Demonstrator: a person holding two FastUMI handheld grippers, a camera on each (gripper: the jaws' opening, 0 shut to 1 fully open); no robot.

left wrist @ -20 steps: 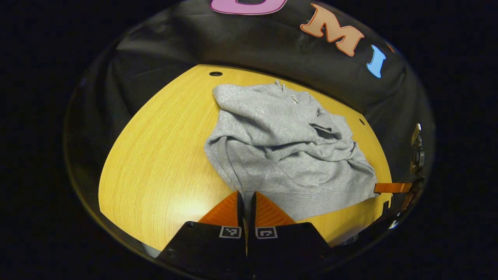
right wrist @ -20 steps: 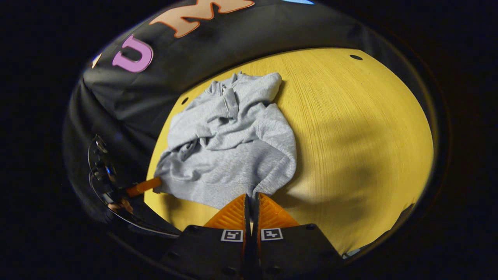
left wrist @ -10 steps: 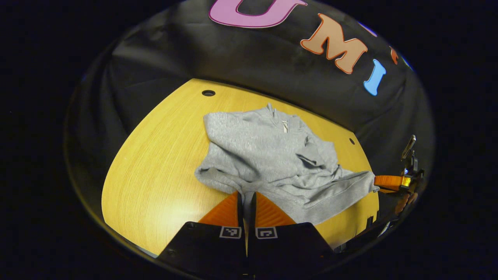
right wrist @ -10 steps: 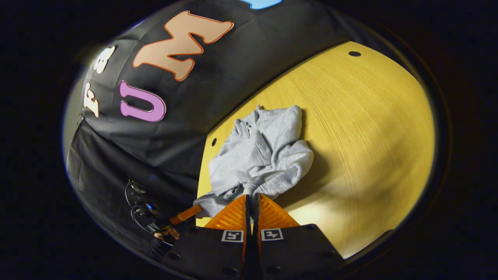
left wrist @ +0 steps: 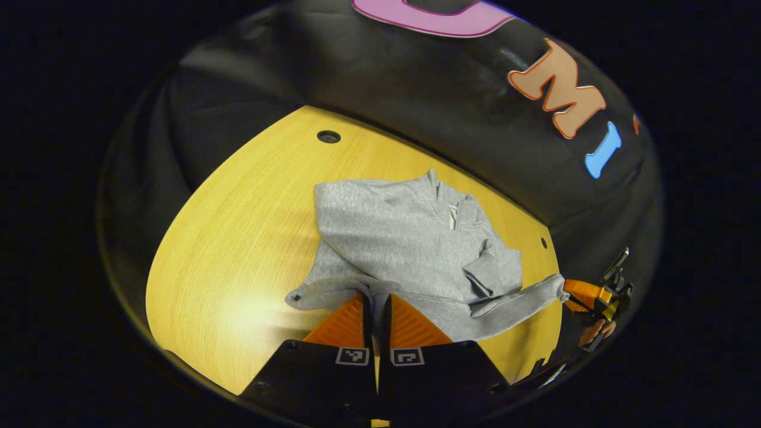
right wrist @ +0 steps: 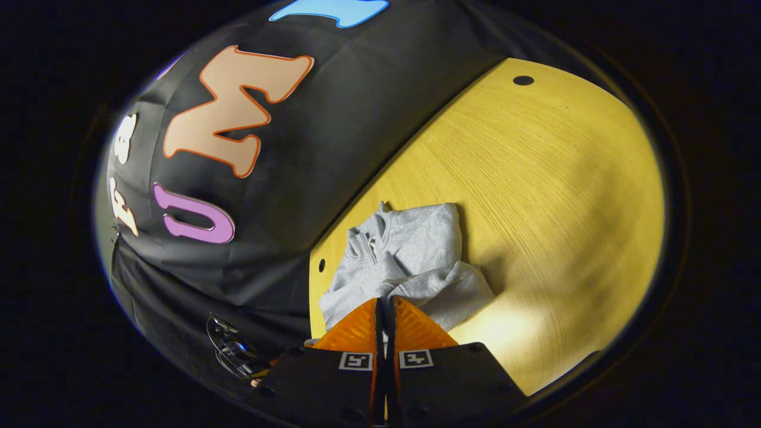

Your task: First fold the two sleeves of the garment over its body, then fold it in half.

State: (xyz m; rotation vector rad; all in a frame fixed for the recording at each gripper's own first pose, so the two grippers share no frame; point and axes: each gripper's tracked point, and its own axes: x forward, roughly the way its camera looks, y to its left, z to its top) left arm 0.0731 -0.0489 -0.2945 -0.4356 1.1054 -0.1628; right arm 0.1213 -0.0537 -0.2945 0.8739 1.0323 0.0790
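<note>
left gripper view, gripper: my left gripper (left wrist: 376, 303) sits at bottom centre, fingers pinched together on the near hem of the grey sweatshirt (left wrist: 410, 244); only a thin slit between them with fabric in it.
left gripper view, sweatshirt: lies on the yellow wooden table (left wrist: 238, 238), toward the far right part of the top. Collar with a short zip (left wrist: 452, 215) points at the black cloth wall (left wrist: 386, 89). Hem edge is lifted off the table and runs as a taut band from my fingers out to the right.
left gripper view, sleeves: one folded sleeve (left wrist: 492, 270) lies across the body, cuff toward the right. A loose corner of fabric hangs left of my fingers.
left gripper view, other claw: right gripper (left wrist: 579, 292) at the far right edge, clamped on the other end of the hem band; fingers of the holding hand (left wrist: 594, 330) show below it.
left gripper view, table: cable hole (left wrist: 329, 137) at the far left corner, a smaller one (left wrist: 543, 242) at the right edge.
right gripper view, gripper: my right gripper (right wrist: 385, 312) at bottom centre, fingers closed tight on grey fabric of the sweatshirt (right wrist: 410, 261).
right gripper view, sweatshirt: bunched just ahead of the fingers, near the table (right wrist: 553, 196) edge by the cloth wall (right wrist: 333, 137), collar away from me.
right gripper view, other claw: part of the left gripper (right wrist: 238, 353) at lower left; I cannot tell its jaw state from here.
</note>
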